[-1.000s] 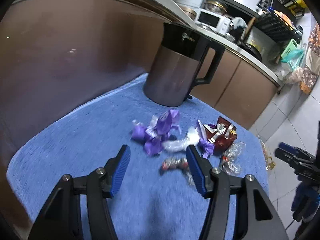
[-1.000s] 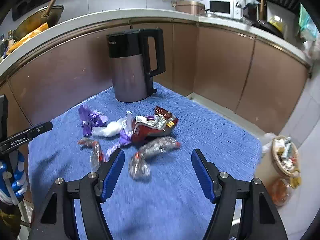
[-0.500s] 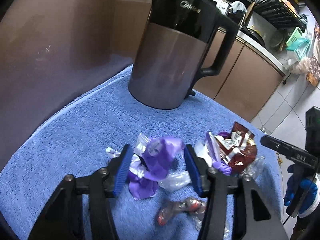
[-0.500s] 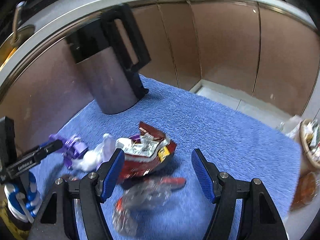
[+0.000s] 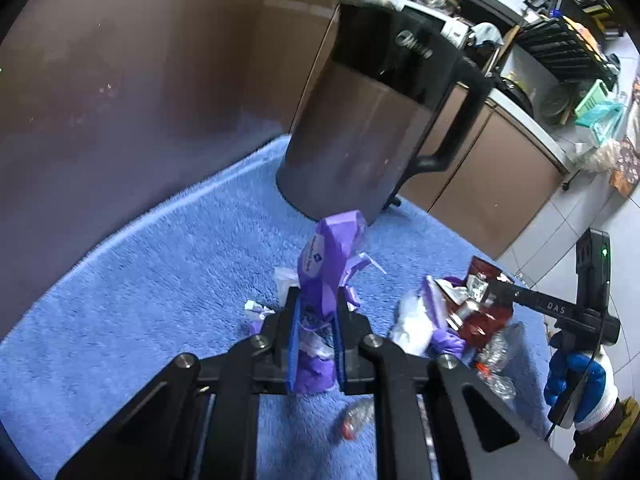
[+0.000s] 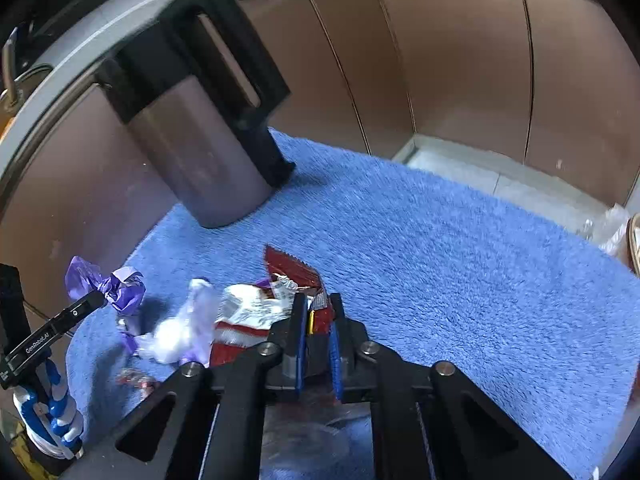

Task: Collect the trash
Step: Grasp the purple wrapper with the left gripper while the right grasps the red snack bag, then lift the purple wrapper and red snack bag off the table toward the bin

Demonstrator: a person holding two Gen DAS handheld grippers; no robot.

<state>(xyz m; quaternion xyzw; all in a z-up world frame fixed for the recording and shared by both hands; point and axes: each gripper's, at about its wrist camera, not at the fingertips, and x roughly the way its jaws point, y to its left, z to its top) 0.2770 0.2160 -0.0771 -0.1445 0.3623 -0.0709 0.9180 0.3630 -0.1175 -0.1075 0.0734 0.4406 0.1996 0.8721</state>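
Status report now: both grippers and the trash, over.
Left gripper shut on purple wrapper. Right gripper shut on red snack bag. Kettle close behind.

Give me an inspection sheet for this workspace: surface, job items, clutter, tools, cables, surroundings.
Surface: blue towel spread over the work area.
Job's things: purple wrapper pinched upright; red snack bag crumpled; white wrapper, clear wrappers and a small red candy wrapper lying loose.
Clutter: electric kettle standing at the towel's far edge.
Tools: left tool shut on the purple wrapper; right tool shut on the red snack bag.
Cables: thin cable along the right tool's handle.
Surroundings: brown cabinets, microwave on the counter, tiled floor.
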